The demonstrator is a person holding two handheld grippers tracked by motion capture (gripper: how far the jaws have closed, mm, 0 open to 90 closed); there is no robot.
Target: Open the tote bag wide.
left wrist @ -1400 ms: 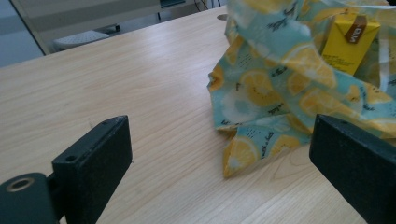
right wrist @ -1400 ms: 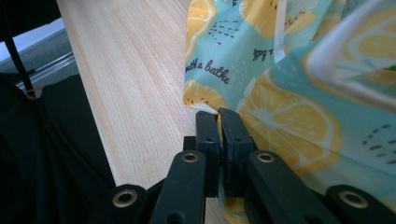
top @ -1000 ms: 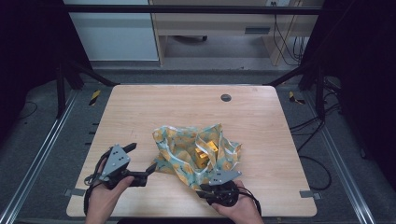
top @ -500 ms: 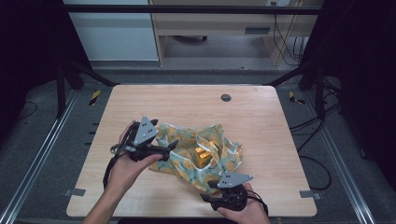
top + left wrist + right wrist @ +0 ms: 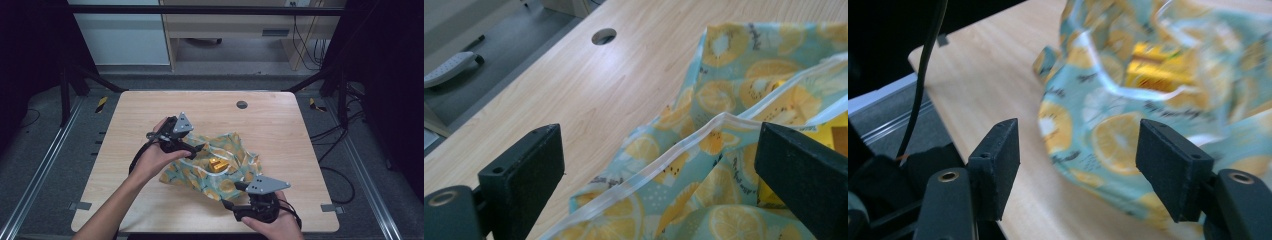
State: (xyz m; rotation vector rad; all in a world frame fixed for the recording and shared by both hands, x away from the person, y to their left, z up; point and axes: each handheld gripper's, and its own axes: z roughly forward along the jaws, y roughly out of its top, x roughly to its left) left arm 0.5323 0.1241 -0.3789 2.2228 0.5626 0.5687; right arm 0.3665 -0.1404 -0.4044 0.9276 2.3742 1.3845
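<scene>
A teal bag (image 5: 227, 175) printed with lemon slices lies crumpled at the table's middle, its mouth gaping over a gold packet (image 5: 218, 165). My left gripper (image 5: 196, 150) reaches in over the bag's left side. In the left gripper view its jaws stand wide, and the bag's white rim (image 5: 704, 140) runs loose between them with no pad pressing it. My right gripper (image 5: 232, 196) sits at the bag's near edge, tips aimed at it. In the right gripper view the right gripper (image 5: 1080, 165) has just been opening; the bag (image 5: 1118, 135) lies just ahead, with nothing pinched.
A round cable hole (image 5: 242, 104) sits near the far edge of the wooden table (image 5: 150, 200). A black cable (image 5: 923, 75) hangs past the near left corner. Metal rails (image 5: 40, 175) flank the table on both sides.
My left hand has swung from the table's front left up to the bag's left rim. The right gripper has opened off the bag's near edge and drawn back a little.
</scene>
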